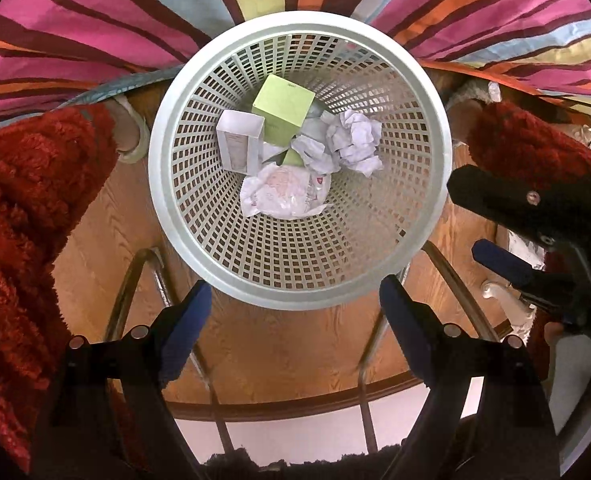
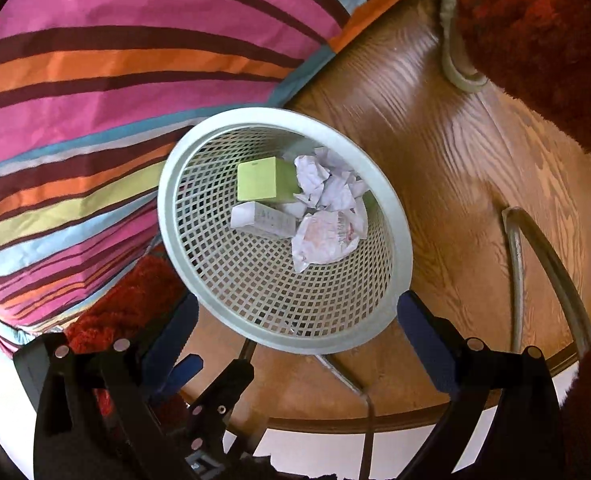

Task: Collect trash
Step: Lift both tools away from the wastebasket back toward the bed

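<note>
The striped bedcover (image 1: 95, 40) fills the far side of both views, with the wooden floor (image 2: 455, 160) below it and red shaggy rugs (image 1: 23, 208) to either side. On that floor, touching the edge of the bedcover, stands the pale lattice wastebasket (image 1: 295, 292), upright and open-topped. Inside it lies the collected trash: a green box (image 1: 281, 110), a white carton (image 1: 239, 144) leaning beside it, a flattened printed wrapper (image 1: 283, 192) nearest the camera, and a ball of crumpled paper (image 1: 353, 138) against the far wall. All of it looks light; the boxes seem stiff enough to pinch across flat faces, while the paper and wrapper would crush and are best taken by a bunched fold. The basket itself looks light and rigid, and its smooth rim is the likely place to grip. The left tongs (image 1: 295, 324) stand released with nothing between their blue pads, above the near rim. The right tongs (image 2: 295, 340) gape wide too, empty, over the basket's near edge.
</note>
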The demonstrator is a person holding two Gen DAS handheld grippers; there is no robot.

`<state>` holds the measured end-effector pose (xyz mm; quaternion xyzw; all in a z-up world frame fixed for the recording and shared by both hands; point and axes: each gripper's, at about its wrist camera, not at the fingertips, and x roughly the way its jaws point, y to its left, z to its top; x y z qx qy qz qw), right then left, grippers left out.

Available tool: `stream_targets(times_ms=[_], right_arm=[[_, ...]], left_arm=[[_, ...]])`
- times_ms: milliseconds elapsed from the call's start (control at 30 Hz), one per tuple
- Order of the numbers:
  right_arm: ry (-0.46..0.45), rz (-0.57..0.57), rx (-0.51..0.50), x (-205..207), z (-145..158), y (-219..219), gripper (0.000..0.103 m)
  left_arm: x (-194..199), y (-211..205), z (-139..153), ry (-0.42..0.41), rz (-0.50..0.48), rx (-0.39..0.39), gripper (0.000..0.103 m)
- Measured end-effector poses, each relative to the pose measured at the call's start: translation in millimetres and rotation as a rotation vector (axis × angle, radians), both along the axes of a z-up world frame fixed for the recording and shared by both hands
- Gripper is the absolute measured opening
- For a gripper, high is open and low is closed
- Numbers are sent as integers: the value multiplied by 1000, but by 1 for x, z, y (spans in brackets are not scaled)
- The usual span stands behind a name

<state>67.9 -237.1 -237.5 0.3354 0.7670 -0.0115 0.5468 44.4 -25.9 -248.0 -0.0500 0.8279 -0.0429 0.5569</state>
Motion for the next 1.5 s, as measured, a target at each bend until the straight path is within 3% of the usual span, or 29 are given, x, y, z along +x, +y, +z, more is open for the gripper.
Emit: stream_targets(times_ms=[267, 600, 833, 1167, 1367, 1500], right_arm=[[-50, 125, -49, 0, 22, 15, 95], [-63, 122, -70, -2, 25, 12, 95], [-131, 188, -146, 1, 39, 17, 95], [-246, 128, -178, 7, 60, 5, 95], [-409, 192, -271, 13, 93, 14, 95], [-625, 182, -361, 11, 134, 14, 95]], left_arm=[[1, 6, 13, -52, 28, -3, 84], [4, 7, 21, -86, 47, -1, 84], [9, 1, 39, -186, 27, 42, 84], [17, -1, 65, -326, 34, 36, 84], [17, -10, 92, -461, -9, 29, 84], [17, -9, 128, -637, 8, -40, 84]])
